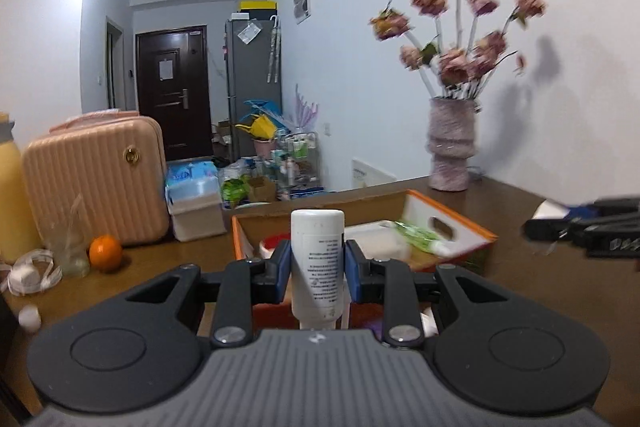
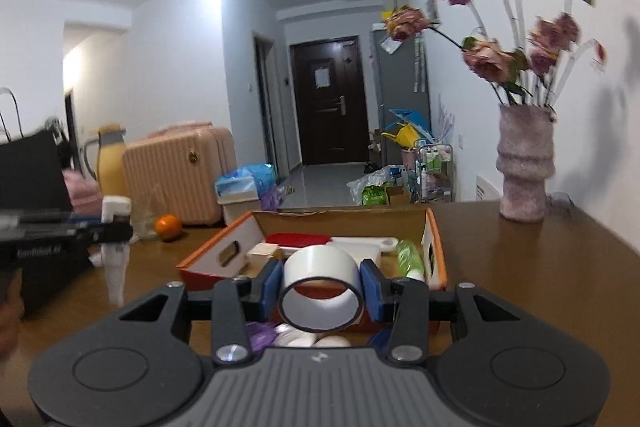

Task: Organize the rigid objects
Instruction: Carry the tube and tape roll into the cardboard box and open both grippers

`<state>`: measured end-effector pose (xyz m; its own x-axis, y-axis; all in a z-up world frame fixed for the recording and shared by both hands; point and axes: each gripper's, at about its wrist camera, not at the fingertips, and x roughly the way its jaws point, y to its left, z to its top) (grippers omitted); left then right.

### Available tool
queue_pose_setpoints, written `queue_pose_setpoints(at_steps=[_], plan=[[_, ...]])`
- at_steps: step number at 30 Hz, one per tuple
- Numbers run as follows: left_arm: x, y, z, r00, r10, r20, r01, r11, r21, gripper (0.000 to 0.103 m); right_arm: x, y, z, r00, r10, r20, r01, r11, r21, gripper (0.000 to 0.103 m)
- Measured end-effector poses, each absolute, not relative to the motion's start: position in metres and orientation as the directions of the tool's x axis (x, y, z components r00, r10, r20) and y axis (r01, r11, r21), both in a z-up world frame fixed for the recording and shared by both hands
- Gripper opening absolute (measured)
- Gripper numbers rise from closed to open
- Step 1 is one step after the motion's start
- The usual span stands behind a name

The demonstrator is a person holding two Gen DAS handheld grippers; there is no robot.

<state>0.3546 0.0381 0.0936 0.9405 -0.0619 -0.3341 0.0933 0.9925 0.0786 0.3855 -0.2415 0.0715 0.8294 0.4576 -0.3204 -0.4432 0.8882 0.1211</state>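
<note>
— Bottle (image 1: 317, 259), white, squeezed tight between the blue pads (image 1: 282, 273) of the left gripper (image 1: 316, 273). Standing upright, cap end up past the fingertips, bottom end down below them.

— And the right gripper (image 2: 320, 291)?

— Clamped on a roll of tape (image 2: 320, 293), white with a dark rim. Hole of the roll facing back toward the camera, one blue pad (image 2: 270, 289) pressing on each side.

— Anything past the fingers?

— Yes. Open box (image 2: 434, 239) with orange edges, just beyond both pairs of fingertips, sitting on the brown table (image 2: 520, 267). Already holding a red thing (image 2: 298, 239), some white things and a green tube (image 2: 410, 257).

— More on the table?

— Pink vase (image 1: 450, 147) with pink flowers, far ahead and to the right of the left fingers. Orange (image 1: 105, 253) off to their left, near a pink suitcase (image 1: 96, 179) and a yellow jug (image 1: 12, 195). Small white and purple bits under the right fingers, too blurry to name.

— See one gripper from the other?

— Yes. Left one with its bottle at the left edge of the right view, right one at the right edge of the left view.
</note>
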Motion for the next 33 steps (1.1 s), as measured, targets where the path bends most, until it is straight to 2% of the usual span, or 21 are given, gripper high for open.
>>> queue_pose_setpoints(at_steps=[4,13,18,20,23,24,29,33], plan=[[0.412,0.043,0.082,0.913,-0.041,-0.405,0.100,0.987,0.126,0.028,0.444,-0.245,0.073,0.818,0.443,-0.366,-0.437,0.893,0.104,0.042],[0.516,0.050,0.044,0.802,-0.099,-0.589,0.198,0.975,0.105,0.028,0.560,-0.205,0.042,0.682,0.341,-0.648,-0.471,0.882,-0.032,0.042],[0.558,0.044,0.022,0.750,-0.078,-0.656,0.213,0.969,0.128,0.028,0.601,-0.172,0.014,0.559,0.273,-0.783,-0.538,0.838,-0.092,0.041],[0.570,0.046,0.013,0.738,-0.068,-0.672,0.200,0.972,0.122,0.029,0.613,-0.163,0.006,0.548,0.250,-0.798,-0.540,0.835,-0.110,0.043],[0.579,0.049,0.008,0.730,-0.079,-0.679,0.188,0.978,0.087,0.039,0.623,-0.154,-0.001,0.566,0.222,-0.794,-0.522,0.842,-0.136,0.057],[0.581,0.049,0.009,0.735,-0.083,-0.673,0.185,0.979,0.082,0.039,0.625,-0.154,-0.001,0.574,0.228,-0.787,-0.517,0.846,-0.132,0.062],[0.576,0.052,0.018,0.753,-0.095,-0.651,0.180,0.981,0.065,0.048,0.629,-0.157,0.008,0.613,0.262,-0.746,-0.488,0.868,-0.096,0.065],[0.565,0.055,0.033,0.764,-0.098,-0.638,0.173,0.983,0.056,0.048,0.626,-0.164,0.027,0.642,0.282,-0.713,-0.465,0.882,-0.070,0.065]])
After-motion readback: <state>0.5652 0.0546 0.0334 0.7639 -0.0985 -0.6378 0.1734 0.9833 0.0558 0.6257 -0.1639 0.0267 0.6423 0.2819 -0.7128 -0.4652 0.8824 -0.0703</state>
